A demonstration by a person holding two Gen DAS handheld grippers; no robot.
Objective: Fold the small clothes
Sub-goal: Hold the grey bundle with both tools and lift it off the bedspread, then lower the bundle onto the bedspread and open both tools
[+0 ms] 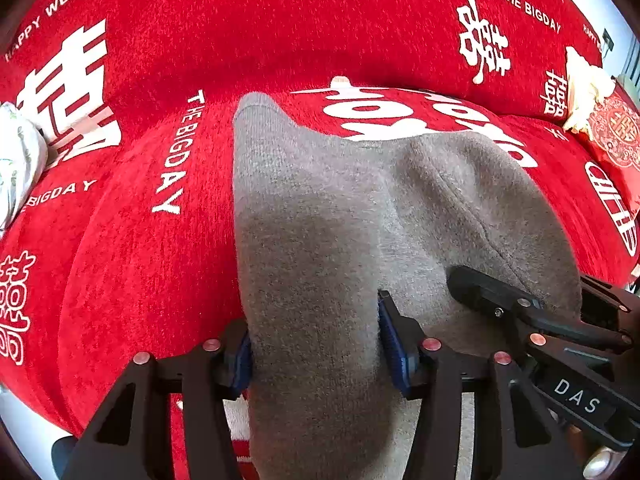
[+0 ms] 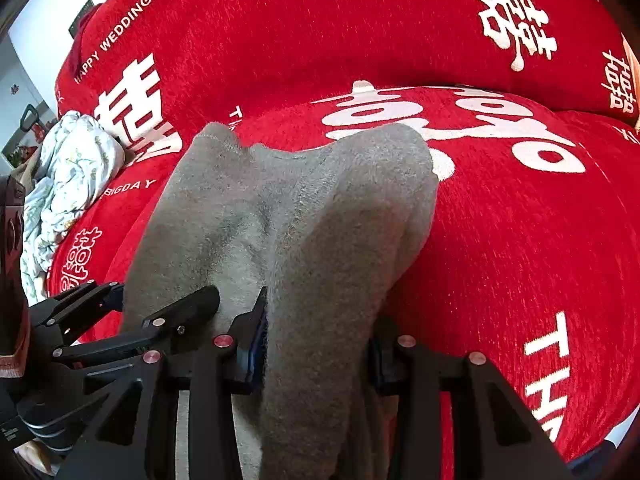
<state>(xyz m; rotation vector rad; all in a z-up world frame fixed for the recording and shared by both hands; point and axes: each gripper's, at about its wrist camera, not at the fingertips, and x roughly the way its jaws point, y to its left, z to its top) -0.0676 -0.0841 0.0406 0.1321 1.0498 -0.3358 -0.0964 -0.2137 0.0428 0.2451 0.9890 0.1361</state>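
A small grey knit garment (image 1: 320, 208) lies on the red sofa cover and runs toward me. My left gripper (image 1: 316, 344) has its blue-padded fingers (image 1: 394, 344) closed on a thick bunch of the garment's near left edge. My right gripper (image 2: 316, 344) grips a bunch of the same garment (image 2: 288, 208) at the near right edge, its pads (image 2: 254, 344) pressed against the cloth. The two grippers sit side by side, close together; the right one shows in the left wrist view (image 1: 532, 316) and the left one in the right wrist view (image 2: 132, 316).
The red sofa cover (image 1: 132, 260) with white wedding lettering fills both views, its backrest cushions behind. A crumpled pale printed cloth (image 2: 68, 168) lies at the left. A cream item and a red patterned cushion (image 1: 612, 128) sit at the far right.
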